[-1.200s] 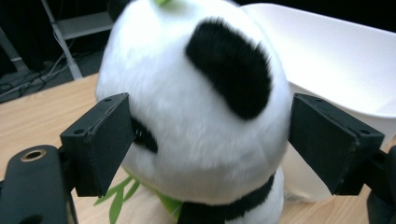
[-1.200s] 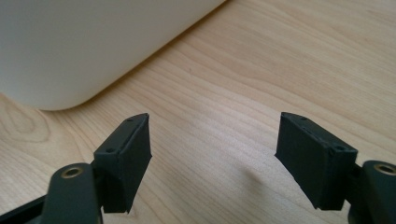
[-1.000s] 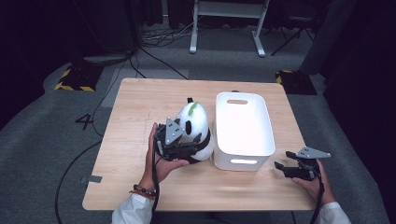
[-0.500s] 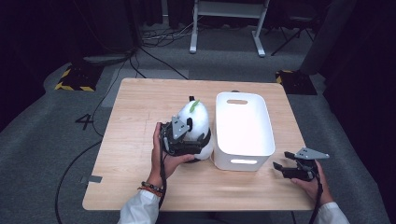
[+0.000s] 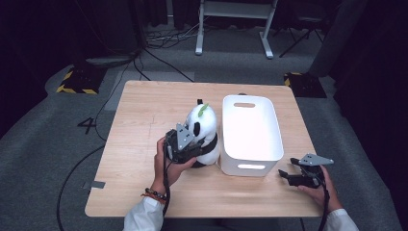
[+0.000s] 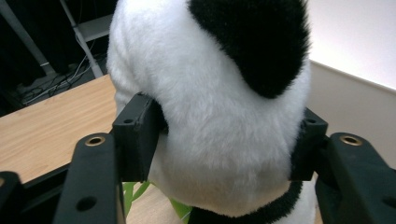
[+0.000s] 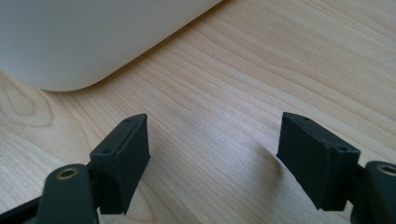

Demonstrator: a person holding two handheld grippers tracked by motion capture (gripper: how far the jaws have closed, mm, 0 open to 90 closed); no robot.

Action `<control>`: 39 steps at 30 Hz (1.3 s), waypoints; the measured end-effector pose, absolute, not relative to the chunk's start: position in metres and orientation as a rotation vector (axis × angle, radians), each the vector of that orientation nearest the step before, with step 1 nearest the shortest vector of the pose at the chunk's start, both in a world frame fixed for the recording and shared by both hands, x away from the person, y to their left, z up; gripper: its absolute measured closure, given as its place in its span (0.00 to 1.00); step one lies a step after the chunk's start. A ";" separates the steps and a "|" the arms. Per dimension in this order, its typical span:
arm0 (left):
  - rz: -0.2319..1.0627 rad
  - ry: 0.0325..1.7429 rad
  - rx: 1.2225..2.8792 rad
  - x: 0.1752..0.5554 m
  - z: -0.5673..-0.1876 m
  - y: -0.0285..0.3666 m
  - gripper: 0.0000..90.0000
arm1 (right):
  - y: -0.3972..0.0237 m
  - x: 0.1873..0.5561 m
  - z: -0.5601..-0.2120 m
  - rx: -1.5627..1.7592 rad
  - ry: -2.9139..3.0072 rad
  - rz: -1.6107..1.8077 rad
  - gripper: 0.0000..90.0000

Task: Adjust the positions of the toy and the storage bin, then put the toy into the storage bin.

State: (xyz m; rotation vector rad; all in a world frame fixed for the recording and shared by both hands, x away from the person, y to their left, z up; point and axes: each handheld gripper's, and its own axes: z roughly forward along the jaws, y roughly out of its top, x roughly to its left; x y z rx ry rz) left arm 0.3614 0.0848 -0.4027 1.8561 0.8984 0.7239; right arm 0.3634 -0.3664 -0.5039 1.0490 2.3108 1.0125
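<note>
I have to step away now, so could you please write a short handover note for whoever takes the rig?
Left gripper: jaws have just been closing and now press on the panda plush, which stands on the table beside the white bin.
Right gripper: jaws open, nothing between them, low over the table near the bin's front corner.
Done: panda gripped.
Left: probably lift it into the bin, which looks empty.

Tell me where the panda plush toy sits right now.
In the high view the panda plush toy stands near the middle of the wooden table, right against the white bin's left wall, with the left claw closed on its head.
</note>
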 end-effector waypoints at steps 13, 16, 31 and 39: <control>0.719 0.884 1.851 0.359 -0.404 0.088 0.46 | -0.369 0.367 -0.505 1.116 2.324 1.034 0.25; 0.718 0.878 1.851 0.359 -0.404 0.089 0.46 | -0.369 0.367 -0.505 1.113 2.324 1.033 0.25; 0.741 0.856 1.834 0.356 -0.407 0.088 0.47 | -0.369 0.368 -0.505 1.119 2.319 1.021 0.22; 0.733 0.861 1.820 0.356 -0.407 0.089 0.47 | -0.369 0.368 -0.505 1.123 2.320 1.021 0.22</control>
